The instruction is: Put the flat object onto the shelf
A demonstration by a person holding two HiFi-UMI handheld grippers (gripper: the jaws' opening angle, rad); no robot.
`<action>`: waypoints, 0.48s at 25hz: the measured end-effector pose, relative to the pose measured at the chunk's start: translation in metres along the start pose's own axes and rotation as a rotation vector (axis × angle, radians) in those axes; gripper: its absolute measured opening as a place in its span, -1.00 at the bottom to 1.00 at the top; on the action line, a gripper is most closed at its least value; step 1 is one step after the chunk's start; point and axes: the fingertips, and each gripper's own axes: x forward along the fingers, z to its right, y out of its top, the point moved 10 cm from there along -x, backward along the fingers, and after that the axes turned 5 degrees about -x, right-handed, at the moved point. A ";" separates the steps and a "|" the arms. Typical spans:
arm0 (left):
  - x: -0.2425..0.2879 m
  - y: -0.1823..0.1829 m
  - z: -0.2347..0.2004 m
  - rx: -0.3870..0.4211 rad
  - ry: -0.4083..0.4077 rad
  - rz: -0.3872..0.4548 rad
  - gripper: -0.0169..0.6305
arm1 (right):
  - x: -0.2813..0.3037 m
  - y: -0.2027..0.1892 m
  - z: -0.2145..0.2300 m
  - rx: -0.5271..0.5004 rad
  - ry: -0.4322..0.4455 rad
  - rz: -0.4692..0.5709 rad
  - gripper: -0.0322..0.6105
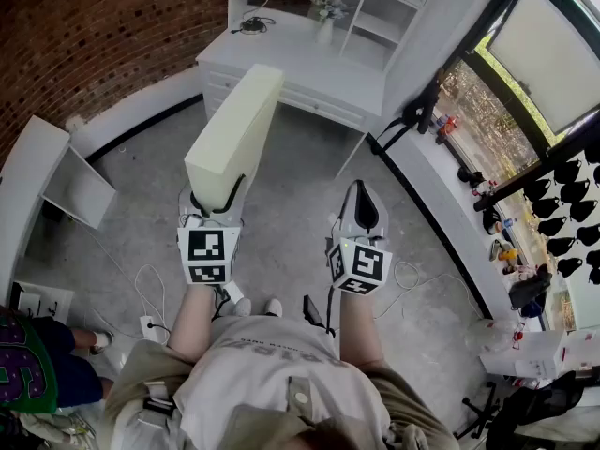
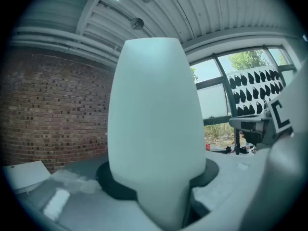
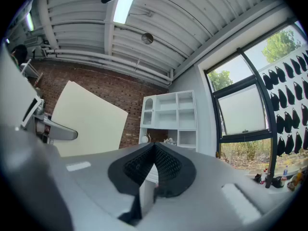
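Item: flat cream panel (image 1: 234, 131), held on edge, clamped in left gripper (image 1: 218, 204); right gripper (image 1: 364, 216) clenched, empty. Step, likely: transport to white shelf (image 1: 379, 19), well ahead. Next: approach, raise, lay flat on a tier

panel (image 1: 234, 131) left — shelf (image 1: 380, 28) beyond, seemingly

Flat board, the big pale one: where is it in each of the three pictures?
Head view: the flat board is left of centre, sticking forward from the left gripper.
Left gripper view: the flat board fills the middle, clamped between the jaws.
Right gripper view: the flat board is at the left.
Shared landmark: the brick wall shows in all three.
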 end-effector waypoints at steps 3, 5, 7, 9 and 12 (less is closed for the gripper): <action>0.003 0.000 0.003 0.001 0.003 0.000 -0.13 | 0.001 0.000 0.002 -0.005 0.003 0.002 -0.90; 0.005 0.001 0.005 0.001 0.004 -0.002 -0.13 | 0.002 -0.001 0.005 -0.006 0.003 0.001 -0.90; 0.007 0.001 0.008 0.002 0.006 -0.006 -0.13 | 0.002 -0.002 0.008 -0.005 0.002 0.000 -0.90; 0.009 0.001 0.011 0.002 0.006 -0.008 -0.13 | 0.002 -0.002 0.011 -0.004 0.002 0.000 -0.90; 0.012 0.002 0.014 0.004 0.007 -0.011 -0.14 | 0.004 -0.002 0.014 -0.001 0.004 -0.001 -0.90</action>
